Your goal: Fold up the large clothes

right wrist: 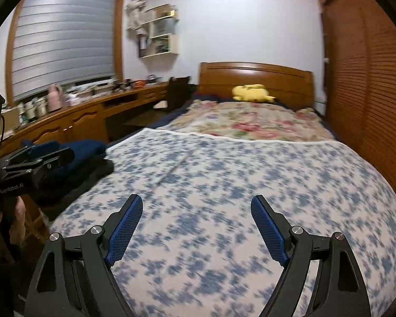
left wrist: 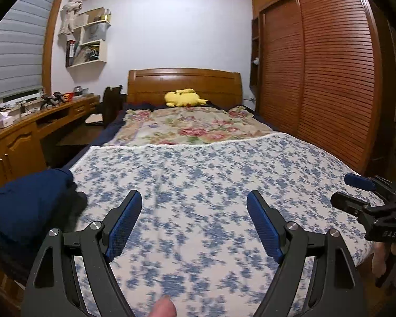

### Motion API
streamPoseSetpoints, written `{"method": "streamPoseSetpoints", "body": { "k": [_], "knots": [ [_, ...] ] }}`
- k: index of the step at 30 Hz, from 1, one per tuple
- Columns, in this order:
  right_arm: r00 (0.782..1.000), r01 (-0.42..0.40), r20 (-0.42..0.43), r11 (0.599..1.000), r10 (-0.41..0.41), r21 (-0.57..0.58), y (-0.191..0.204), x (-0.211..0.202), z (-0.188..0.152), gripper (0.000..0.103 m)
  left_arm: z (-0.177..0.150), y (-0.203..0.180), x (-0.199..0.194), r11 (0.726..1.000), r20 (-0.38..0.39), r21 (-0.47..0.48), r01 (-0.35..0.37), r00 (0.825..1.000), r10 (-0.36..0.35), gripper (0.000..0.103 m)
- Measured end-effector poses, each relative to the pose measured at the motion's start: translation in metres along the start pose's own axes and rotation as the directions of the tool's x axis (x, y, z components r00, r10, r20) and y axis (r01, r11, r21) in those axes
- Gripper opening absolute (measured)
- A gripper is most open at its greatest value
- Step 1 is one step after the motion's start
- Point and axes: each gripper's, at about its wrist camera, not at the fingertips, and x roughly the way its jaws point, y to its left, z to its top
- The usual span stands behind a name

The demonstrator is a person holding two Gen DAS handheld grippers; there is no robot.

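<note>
A large white cloth with a blue flower print (left wrist: 198,192) lies spread flat over the near half of the bed; it also fills the right wrist view (right wrist: 237,198). My left gripper (left wrist: 195,198) is open and empty, held above the cloth's near left part. My right gripper (right wrist: 196,203) is open and empty above the cloth. The right gripper shows at the right edge of the left wrist view (left wrist: 356,190), and the left gripper at the left edge of the right wrist view (right wrist: 47,153). A stack of dark blue folded clothes (left wrist: 26,206) lies at the bed's left edge (right wrist: 84,155).
A pink floral blanket (left wrist: 192,126) covers the far half of the bed, with a yellow plush toy (left wrist: 183,97) by the wooden headboard (left wrist: 184,82). A cluttered wooden desk (left wrist: 26,126) runs along the left. Slatted wardrobe doors (left wrist: 316,79) stand close on the right.
</note>
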Motion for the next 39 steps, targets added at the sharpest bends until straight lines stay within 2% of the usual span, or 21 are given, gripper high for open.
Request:
{"method": "streamPoseSetpoints", "body": {
  "k": [6,14,19,26,39],
  "knots": [
    [0.997,0.072,0.028,0.995,-0.074,0.064,-0.008,-0.035,-0.012,0.085,-0.014,-0.035,0.001,0.999,-0.027,-0.002,0.046,0.999,-0.047,0.082],
    [0.997,0.074,0.024,0.991,-0.078,0.109,-0.001,-0.039,-0.017,0.085,-0.022,-0.056,-0.008,0.999,-0.023,0.013,0.052,0.998,-0.052,0.082],
    [0.996,0.074,0.032,0.99,-0.078,0.12,0.006,-0.038,-0.016,0.085,-0.024,-0.058,-0.011,0.999,-0.021,0.019,0.045,0.999,-0.044,0.082],
    [0.996,0.07,0.036,0.988,-0.076,0.135,0.002,-0.02,-0.033,0.085,-0.026,-0.057,-0.012,0.999,-0.023,0.017,0.038,0.999,-0.038,0.082],
    [0.997,0.066,0.036,0.989,-0.071,0.132,-0.001,-0.018,-0.036,0.085,-0.027,-0.055,-0.007,0.999,-0.034,0.013,0.034,0.999,-0.034,0.082]
  ]
}}
